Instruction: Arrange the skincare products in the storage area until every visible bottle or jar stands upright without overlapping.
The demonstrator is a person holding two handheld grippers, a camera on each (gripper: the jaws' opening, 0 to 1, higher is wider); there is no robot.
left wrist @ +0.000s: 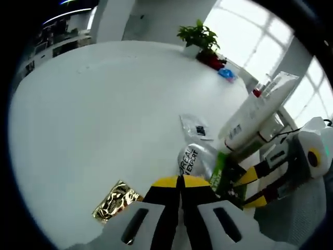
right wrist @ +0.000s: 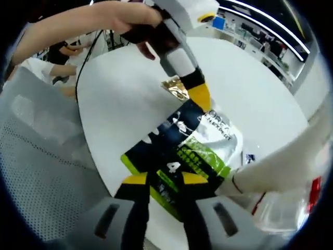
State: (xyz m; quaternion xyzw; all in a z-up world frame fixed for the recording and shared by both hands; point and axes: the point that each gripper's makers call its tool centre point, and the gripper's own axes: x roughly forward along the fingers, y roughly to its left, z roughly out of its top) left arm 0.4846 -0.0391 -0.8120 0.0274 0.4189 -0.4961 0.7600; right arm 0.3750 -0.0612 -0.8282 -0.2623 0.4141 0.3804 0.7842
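Where the left gripper [left wrist: 180, 183] rises from the bottom of the left gripper view, its two yellow-tipped black jaws stand pressed together, and whether they pinch the edge of the glossy sachet [left wrist: 200, 162] just past the tips cannot be told. That sachet is one flat, crinkled foil pack, silver at the top with dark lettering, green and black lower down, lying on the smooth white round table [left wrist: 104, 104]. In the right gripper view the right gripper [right wrist: 164, 181] has its jaws closed down on the near black-and-green edge of the same sachet [right wrist: 192, 148]. One white plastic tube [left wrist: 255, 115], long and smooth with a flat crimped end, lies tilted across the sachet's far side. Beside the left gripper lies one small crumpled gold foil packet [left wrist: 117, 199]; farther out, one small clear packet [left wrist: 196, 126] with a dark square. At the table's far edge stands one leafy green plant [left wrist: 200, 39] over something red, with a small blue object [left wrist: 227, 73] near it.
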